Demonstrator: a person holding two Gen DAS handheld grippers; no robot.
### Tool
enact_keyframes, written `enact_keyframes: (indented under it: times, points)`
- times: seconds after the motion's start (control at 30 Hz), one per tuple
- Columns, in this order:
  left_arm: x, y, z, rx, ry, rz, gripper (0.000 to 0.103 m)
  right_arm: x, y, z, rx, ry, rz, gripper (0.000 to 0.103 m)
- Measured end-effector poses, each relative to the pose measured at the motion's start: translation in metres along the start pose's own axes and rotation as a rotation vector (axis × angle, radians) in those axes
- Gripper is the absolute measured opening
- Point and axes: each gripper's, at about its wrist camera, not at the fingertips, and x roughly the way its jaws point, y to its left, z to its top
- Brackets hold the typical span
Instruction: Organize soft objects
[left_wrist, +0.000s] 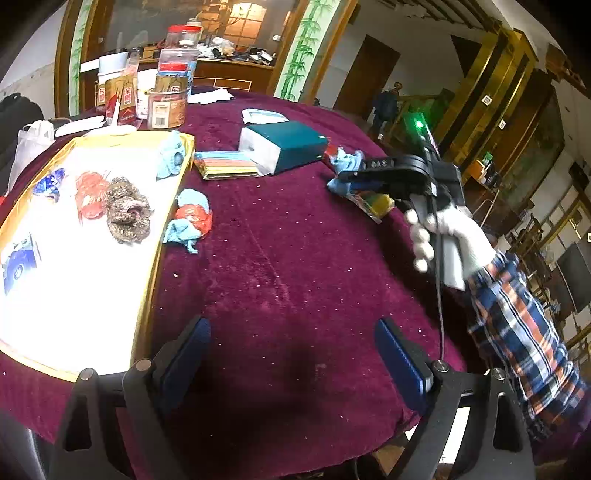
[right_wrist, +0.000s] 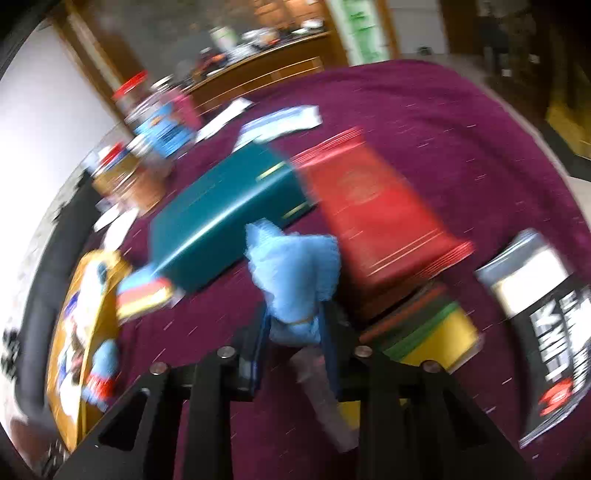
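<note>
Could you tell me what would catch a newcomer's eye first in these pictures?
The wine-red tablecloth fills both views. At its left lies a gold-rimmed white tray with a brown knitted bundle inside. Near the teal box, the right gripper pinches a light blue cloth.

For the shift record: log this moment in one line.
right gripper: shut on blue cloth | left gripper: open, empty, over tablecloth | tray: holds soft items

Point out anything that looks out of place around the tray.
One light blue soft piece hangs over the gold tray's rim, half in and half out. A blue and red bundle lies on the purple cloth just outside it. The right gripper is shut on another blue piece.
</note>
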Motion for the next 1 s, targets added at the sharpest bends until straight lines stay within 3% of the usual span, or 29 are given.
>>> enact_keyframes:
  times: [0.17,0.27,0.33,0.43,0.53,0.77,0.9,1.0]
  points:
    - [0.006,0.003,0.0,-0.009,0.017,-0.032,0.092,-0.007,0.02,-0.036,-0.036,0.181,0.327,0.025]
    - [0.009,0.002,0.001,-0.002,0.021,-0.042,0.093,-0.041,0.017,-0.054,-0.066,0.131,0.359,0.042]
    - [0.013,0.001,0.002,0.0,0.03,-0.056,0.092,-0.063,0.006,-0.059,-0.052,0.057,0.34,0.059]
    - [0.021,-0.005,0.004,0.006,0.047,-0.074,0.092,-0.09,-0.016,-0.063,-0.034,-0.063,0.233,0.061]
    - [0.03,-0.016,0.007,0.033,0.063,-0.068,0.092,-0.094,-0.035,-0.063,0.015,-0.118,0.14,0.061]
    - [0.045,-0.037,0.012,0.084,0.086,-0.059,0.092,-0.066,-0.06,-0.052,0.163,-0.113,0.033,0.06]
    - [0.049,-0.04,0.016,0.093,0.09,-0.042,0.092,-0.045,-0.061,-0.038,0.242,-0.092,0.021,0.06]
    - [0.051,-0.039,0.024,0.095,0.081,-0.031,0.092,-0.027,-0.054,-0.026,0.273,-0.084,-0.046,0.064]
